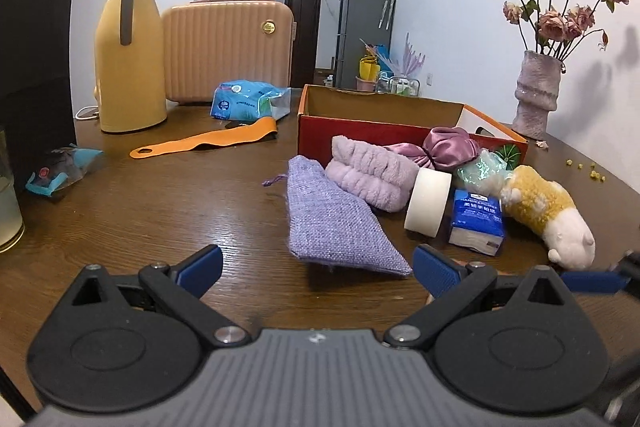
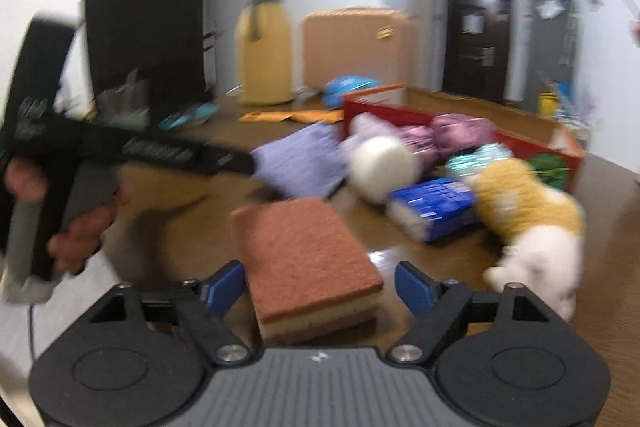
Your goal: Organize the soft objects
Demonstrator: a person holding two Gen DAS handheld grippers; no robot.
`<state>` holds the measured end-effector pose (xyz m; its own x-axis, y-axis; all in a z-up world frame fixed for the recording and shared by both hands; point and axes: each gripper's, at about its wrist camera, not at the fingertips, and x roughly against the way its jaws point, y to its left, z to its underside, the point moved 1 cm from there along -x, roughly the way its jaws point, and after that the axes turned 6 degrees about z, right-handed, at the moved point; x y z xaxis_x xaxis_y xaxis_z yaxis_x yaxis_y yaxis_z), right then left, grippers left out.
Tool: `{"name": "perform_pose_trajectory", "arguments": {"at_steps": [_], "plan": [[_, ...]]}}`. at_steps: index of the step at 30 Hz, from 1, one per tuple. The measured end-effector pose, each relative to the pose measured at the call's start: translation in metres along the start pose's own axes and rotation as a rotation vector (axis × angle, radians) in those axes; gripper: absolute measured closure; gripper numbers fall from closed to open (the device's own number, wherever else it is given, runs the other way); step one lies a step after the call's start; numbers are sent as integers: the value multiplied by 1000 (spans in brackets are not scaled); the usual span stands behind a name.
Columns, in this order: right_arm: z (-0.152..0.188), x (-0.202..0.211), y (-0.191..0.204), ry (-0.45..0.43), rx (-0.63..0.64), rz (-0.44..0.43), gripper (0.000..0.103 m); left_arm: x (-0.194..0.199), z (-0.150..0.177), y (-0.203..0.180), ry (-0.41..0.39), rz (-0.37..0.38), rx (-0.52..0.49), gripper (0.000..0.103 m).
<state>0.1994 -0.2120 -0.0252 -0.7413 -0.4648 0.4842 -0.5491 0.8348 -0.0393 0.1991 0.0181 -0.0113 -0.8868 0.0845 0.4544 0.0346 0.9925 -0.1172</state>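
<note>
The sponge [image 2: 308, 263] lies lengthwise between the wide, empty right gripper [image 2: 320, 287], near the table's [image 1: 160, 211] front edge; the left gripper [image 1: 316, 267], also wide and empty, faces the pouch [image 1: 340, 227].

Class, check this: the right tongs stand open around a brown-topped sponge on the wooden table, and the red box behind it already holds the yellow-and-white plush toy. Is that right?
Not quite. The plush toy lies on the table in front of the red box, not in it, as the left wrist view shows. The right tongs do stand open around the sponge.
</note>
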Motion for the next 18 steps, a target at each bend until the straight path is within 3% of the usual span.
{"name": "perform_pose_trajectory", "arguments": {"at_steps": [3, 6, 8, 10, 12, 13, 15, 18], "plan": [[1, 7, -15, -14, -67, 84, 20, 0, -1, 1, 17, 38, 42, 1], [6, 17, -24, -35, -172, 65, 23, -2, 0, -3, 32, 138, 75, 10], [9, 16, -22, -42, -240, 21, 33, -11, -1, -6, 65, 195, 90, 23], [9, 10, -21, -44, -309, -6, 45, -22, -1, -8, 113, 245, 112, 50], [9, -1, -21, -36, -368, -1, 56, -29, -1, -8, 141, 306, 139, 66], [10, -6, -21, -31, -380, 16, 63, -30, 1, -9, 147, 334, 152, 68], [11, -11, -21, -36, -387, 36, 63, -29, 3, -12, 164, 365, 162, 70], [9, -11, -22, -35, -405, 31, 68, -14, 3, -18, 180, 375, 142, 61]]}}
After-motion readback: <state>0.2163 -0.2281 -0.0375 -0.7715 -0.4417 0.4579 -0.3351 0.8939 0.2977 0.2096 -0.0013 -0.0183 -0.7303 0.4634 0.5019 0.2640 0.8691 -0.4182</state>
